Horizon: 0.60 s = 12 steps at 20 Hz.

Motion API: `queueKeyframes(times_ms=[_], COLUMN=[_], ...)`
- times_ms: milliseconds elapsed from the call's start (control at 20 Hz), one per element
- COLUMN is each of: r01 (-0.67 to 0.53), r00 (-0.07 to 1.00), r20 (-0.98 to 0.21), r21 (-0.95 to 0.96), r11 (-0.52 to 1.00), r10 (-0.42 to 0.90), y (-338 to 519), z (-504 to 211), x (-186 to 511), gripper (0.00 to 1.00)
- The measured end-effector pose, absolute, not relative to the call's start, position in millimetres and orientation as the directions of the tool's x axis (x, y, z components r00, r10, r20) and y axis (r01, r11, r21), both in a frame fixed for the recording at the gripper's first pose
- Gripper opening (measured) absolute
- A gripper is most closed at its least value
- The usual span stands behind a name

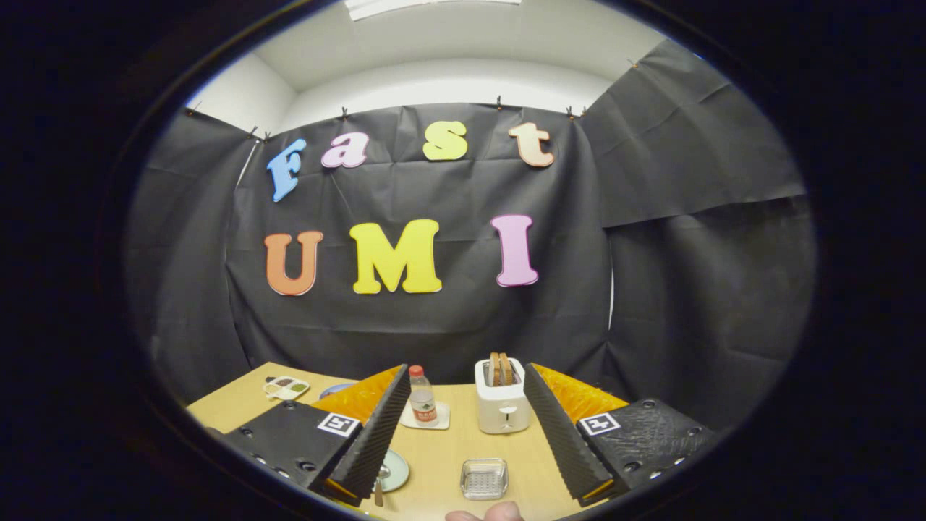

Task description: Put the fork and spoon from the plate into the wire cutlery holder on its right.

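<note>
Hanging over the desk (pixel 441 452), the gripper (pixel 474 427) was spread wide, grasping nothing; a toaster (pixel 501 405), bottle (pixel 422 396) and small glass dish (pixel 484 478) sat between its fingers.

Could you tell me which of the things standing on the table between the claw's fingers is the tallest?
The white toaster, with toast sticking out of its top. It rises above the small bottle beside it and the low glass dish nearer the open claw.

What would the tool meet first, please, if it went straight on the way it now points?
Probably the toaster, which stands on the table beyond the open tool, slightly right of centre. The bottle stands to its left. The small glass dish lies nearer but low between the fingers; depth is hard to judge.
</note>
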State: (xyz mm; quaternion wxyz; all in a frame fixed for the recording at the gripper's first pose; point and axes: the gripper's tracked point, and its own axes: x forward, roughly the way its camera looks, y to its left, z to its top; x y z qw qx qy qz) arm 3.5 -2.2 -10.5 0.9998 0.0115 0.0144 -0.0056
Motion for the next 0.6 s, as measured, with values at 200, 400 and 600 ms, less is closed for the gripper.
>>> queueKeyframes(times_ms=[200,400,600], r01=[0.005,-0.002,-0.044], r00=[0.999,0.999,0.996], r20=[-0.04,-0.047,-0.072], r21=[0.03,0.018,-0.002], r11=[1.0,1.0,0.999], r10=[-0.004,0.003,0.044], y=[6.1,15.7,37.2], z=[-14.9,-16.6,-22.5], x=[3.1,1.7,0.1], gripper=[0.94,0.94,0.94])
